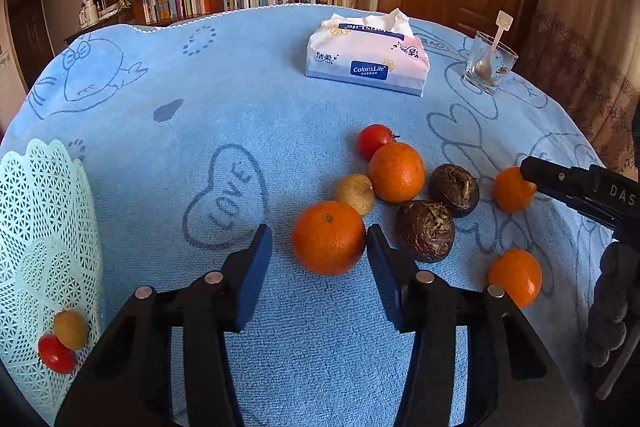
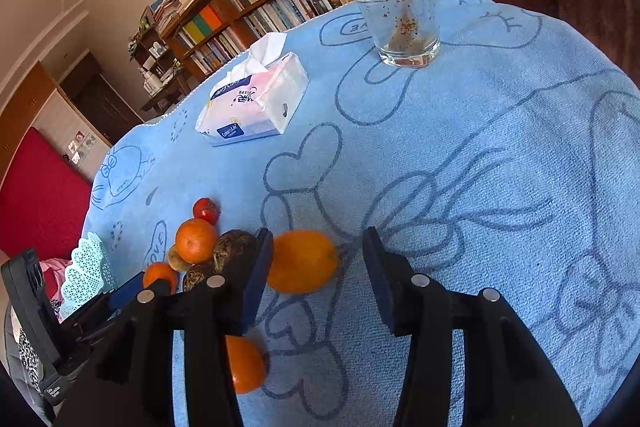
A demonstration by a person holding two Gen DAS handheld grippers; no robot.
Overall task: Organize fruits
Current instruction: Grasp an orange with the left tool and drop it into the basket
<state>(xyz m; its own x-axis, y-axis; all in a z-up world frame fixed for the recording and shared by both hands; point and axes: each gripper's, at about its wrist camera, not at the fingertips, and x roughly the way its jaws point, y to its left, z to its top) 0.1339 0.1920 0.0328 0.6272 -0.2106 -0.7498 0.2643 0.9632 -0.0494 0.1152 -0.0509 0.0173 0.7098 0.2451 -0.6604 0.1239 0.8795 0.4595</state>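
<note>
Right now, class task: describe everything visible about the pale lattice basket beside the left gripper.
The basket looks like pale mint plastic, pierced all over with a triangular lattice and finished with a scalloped rim. It sits at the left edge of the blue cloth, upright. Inside lie a small red tomato and a brownish round fruit, touching each other.

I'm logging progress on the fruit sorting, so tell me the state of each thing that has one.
left gripper: open, orange between its fingers
right gripper: open, around an orange
mesh basket: holds a tomato and a small brown fruit
tissue pack: opened, tissue sticking out
glass: upright, spoon inside
</note>
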